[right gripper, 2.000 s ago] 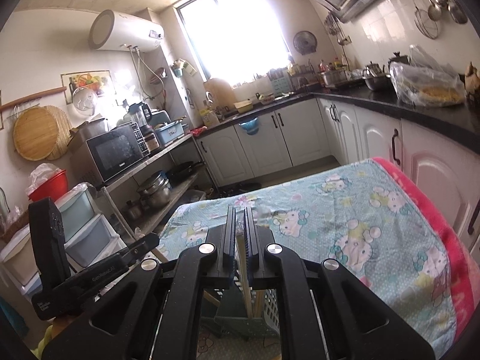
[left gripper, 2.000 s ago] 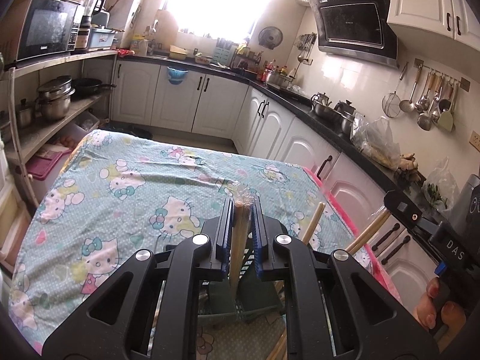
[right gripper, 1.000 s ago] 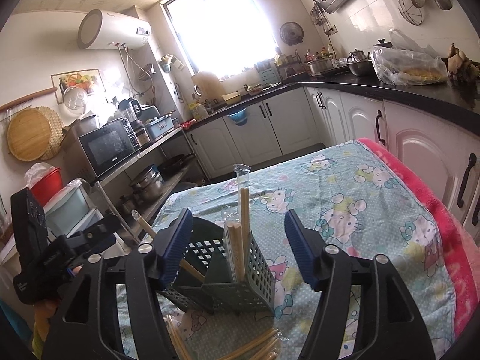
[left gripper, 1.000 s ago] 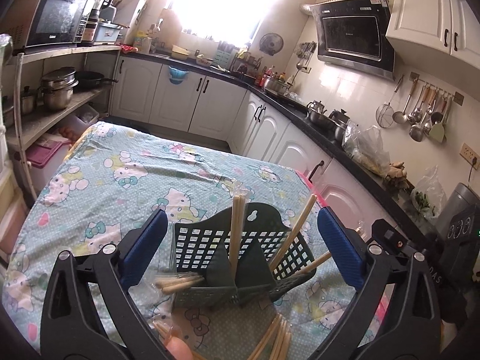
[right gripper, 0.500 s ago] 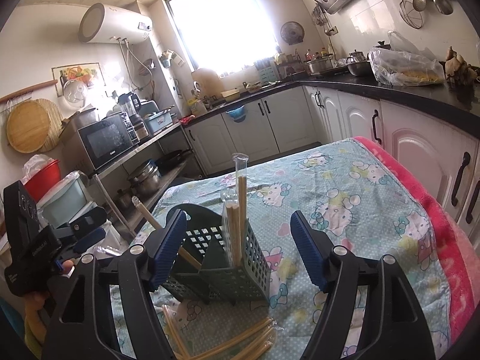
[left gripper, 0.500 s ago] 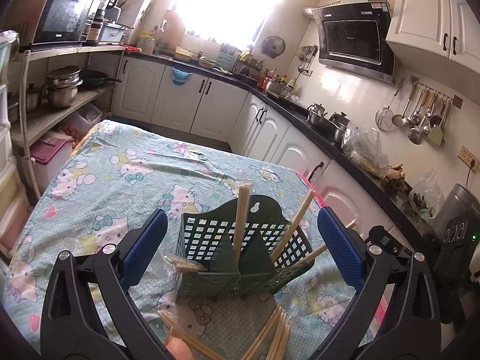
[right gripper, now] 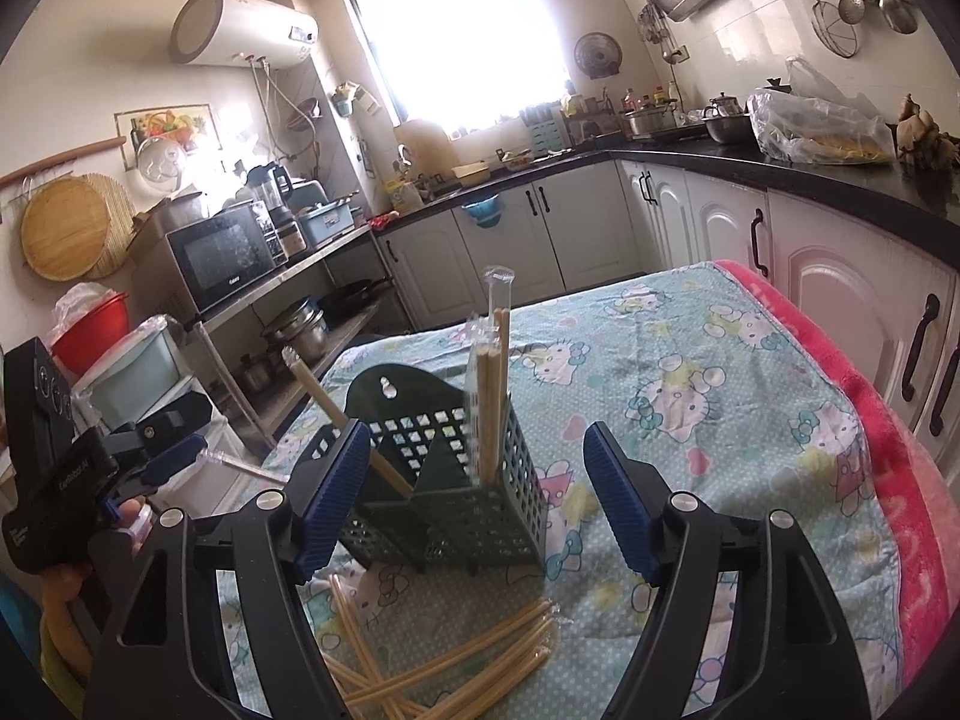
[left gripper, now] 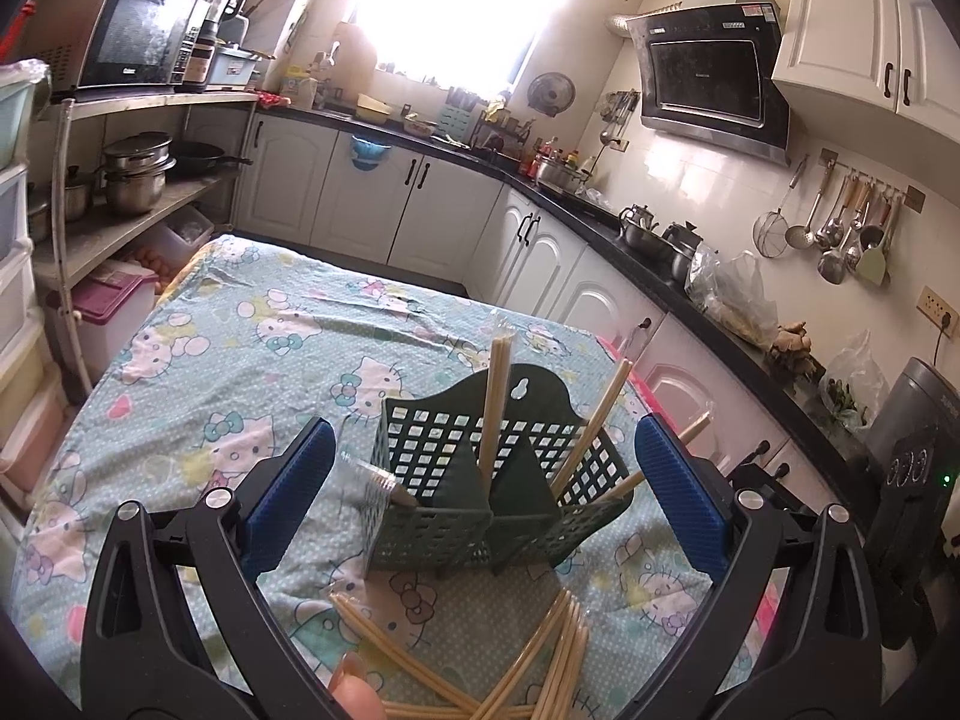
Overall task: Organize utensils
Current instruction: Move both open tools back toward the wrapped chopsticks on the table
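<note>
A dark green slotted utensil basket (left gripper: 480, 480) stands on the Hello Kitty tablecloth (left gripper: 252, 348); it also shows in the right wrist view (right gripper: 462, 486). Wrapped chopstick pairs (left gripper: 495, 402) stand upright and slanted in its compartments, seen too in the right wrist view (right gripper: 492, 384). More wrapped chopsticks (left gripper: 540, 666) lie loose on the cloth in front of the basket, also in the right wrist view (right gripper: 456, 666). My left gripper (left gripper: 480, 498) is open and empty, just short of the basket. My right gripper (right gripper: 474, 498) is open and empty, facing the basket from the other side.
White kitchen cabinets with a black counter (left gripper: 600, 222) run behind and right of the table. A metal shelf with pots (left gripper: 132, 174) and a microwave (left gripper: 126, 36) stands at the left. A pink blanket edge (right gripper: 870, 420) borders the table's right side.
Both grippers were shut on chopstick pairs over the basket two seconds ago. They opened, left the pairs standing in the basket, and have drawn back a little.
</note>
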